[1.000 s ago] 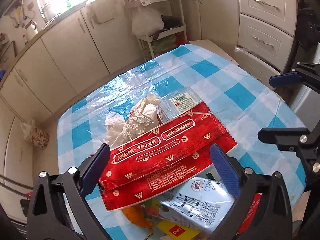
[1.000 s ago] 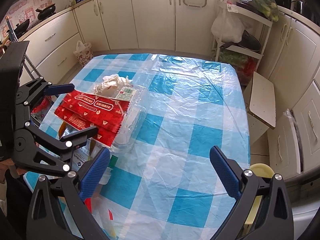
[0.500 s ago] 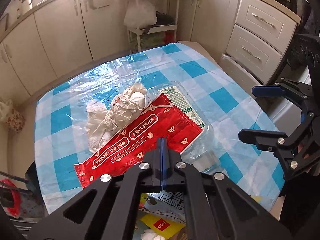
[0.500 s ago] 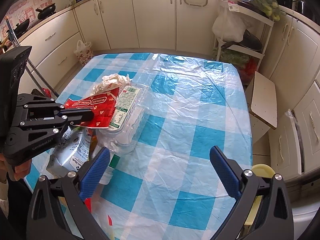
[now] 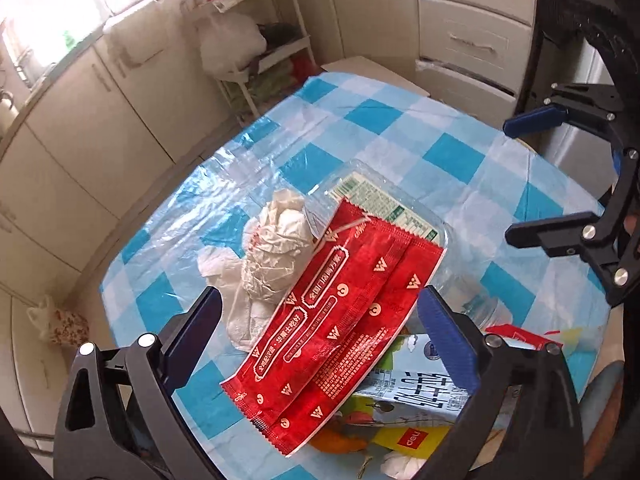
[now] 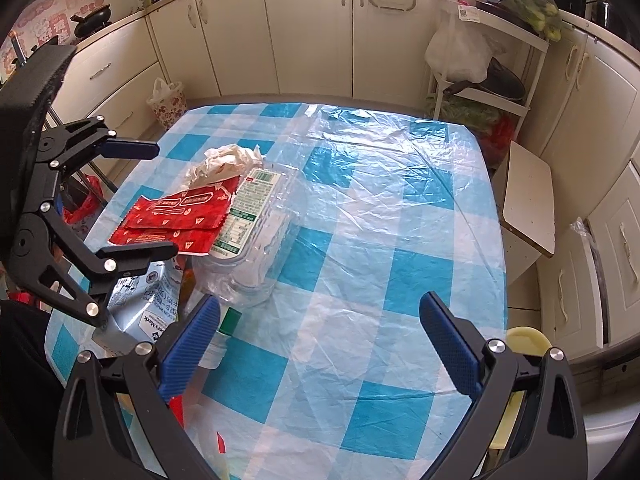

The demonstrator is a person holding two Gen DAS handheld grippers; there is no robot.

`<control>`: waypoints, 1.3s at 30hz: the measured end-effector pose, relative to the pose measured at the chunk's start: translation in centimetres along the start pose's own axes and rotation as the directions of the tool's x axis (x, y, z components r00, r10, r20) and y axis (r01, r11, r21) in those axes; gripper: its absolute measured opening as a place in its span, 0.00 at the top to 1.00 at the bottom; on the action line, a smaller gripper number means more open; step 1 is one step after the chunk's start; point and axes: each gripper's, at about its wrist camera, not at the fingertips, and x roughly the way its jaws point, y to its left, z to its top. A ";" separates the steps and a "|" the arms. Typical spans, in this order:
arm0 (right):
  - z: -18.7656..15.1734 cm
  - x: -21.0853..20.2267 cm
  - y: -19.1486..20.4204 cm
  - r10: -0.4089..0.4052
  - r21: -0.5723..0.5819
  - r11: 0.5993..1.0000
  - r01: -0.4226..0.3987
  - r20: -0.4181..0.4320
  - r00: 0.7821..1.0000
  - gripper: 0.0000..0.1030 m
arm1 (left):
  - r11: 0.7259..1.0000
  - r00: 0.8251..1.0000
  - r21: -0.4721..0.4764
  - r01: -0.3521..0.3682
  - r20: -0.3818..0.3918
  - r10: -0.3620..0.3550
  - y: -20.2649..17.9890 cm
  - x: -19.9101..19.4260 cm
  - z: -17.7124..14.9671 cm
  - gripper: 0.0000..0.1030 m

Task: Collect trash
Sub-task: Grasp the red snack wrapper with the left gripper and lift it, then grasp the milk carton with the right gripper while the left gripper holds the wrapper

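A pile of trash lies at the near edge of the checked table [image 5: 452, 156]. On top is a red snack wrapper [image 5: 340, 320]. Beside it are crumpled white paper [image 5: 276, 252] and a clear plastic tray with a green label [image 5: 380, 196]. A light blue pouch [image 5: 412, 392] lies underneath. My left gripper [image 5: 318, 300] hovers over the wrapper. Its jaws are opening wide, and the wrapper lies below and between them, touched by neither pad. My right gripper [image 6: 320, 304] is open over bare cloth right of the pile, with nothing between its fingers.
A small green-capped bottle [image 6: 228, 320] stands by the right gripper's left finger. Cream cabinets [image 6: 312, 28] ring the table. A white rack with bags [image 6: 472, 56] and a white stool [image 6: 528, 196] stand beyond it. A floral bag [image 6: 168, 100] sits on the floor.
My left gripper was shut at the red wrapper's edge half a second ago and now stands wide open. The wrapper has swung to a diagonal. The right gripper has not moved.
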 end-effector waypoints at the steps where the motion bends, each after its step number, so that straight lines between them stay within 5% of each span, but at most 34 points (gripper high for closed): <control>1: 0.0 0.1 0.0 -0.001 0.001 1.000 0.001 -0.002 1.000 0.07 | 1.000 0.999 -0.001 0.028 -0.017 -0.028 0.1 0.6 -0.2 0.08; 4: 0.0 0.3 -0.1 -0.001 0.003 1.000 0.001 -0.007 1.000 0.07 | 0.994 0.995 -0.052 0.092 -0.026 -0.093 0.5 1.9 -1.0 0.08; 12: 0.5 0.6 0.1 0.006 0.000 1.000 -0.006 -0.007 1.000 0.07 | 0.974 0.995 -0.203 0.100 0.003 -0.101 3.2 1.0 -2.0 0.79; 17: 0.5 0.5 0.3 0.006 -0.001 1.000 -0.006 -0.005 1.000 0.07 | 0.959 0.996 -0.270 0.081 0.057 -0.068 4.6 -1.1 -2.5 0.99; 24: 0.6 -0.7 0.8 0.050 0.000 0.999 -0.050 0.036 0.998 0.07 | 0.917 0.991 -0.399 0.012 0.124 0.041 6.3 -3.9 -3.5 0.99; 26: 0.8 -1.8 1.4 0.132 -0.018 0.991 -0.131 0.078 0.988 0.07 | 0.896 0.984 -0.443 -0.011 0.155 0.088 6.5 -5.3 -4.0 0.99; 30: 0.5 -3.8 5.1 0.346 -0.167 0.931 -0.326 0.110 0.932 0.07 | 0.810 0.963 -0.584 -0.043 0.191 0.189 7.4 -8.0 -5.7 0.99; 36: -1.0 -1.4 10.7 0.286 -0.311 0.912 -0.268 0.014 0.958 0.09 | 0.714 0.941 -0.699 0.039 0.266 0.209 8.3 -10.8 -8.1 0.99; 39: -1.4 0.6 11.6 0.256 -0.293 0.921 -0.256 -0.040 0.966 0.22 | 0.692 0.934 -0.719 0.068 0.290 0.209 8.4 -11.3 -8.6 0.99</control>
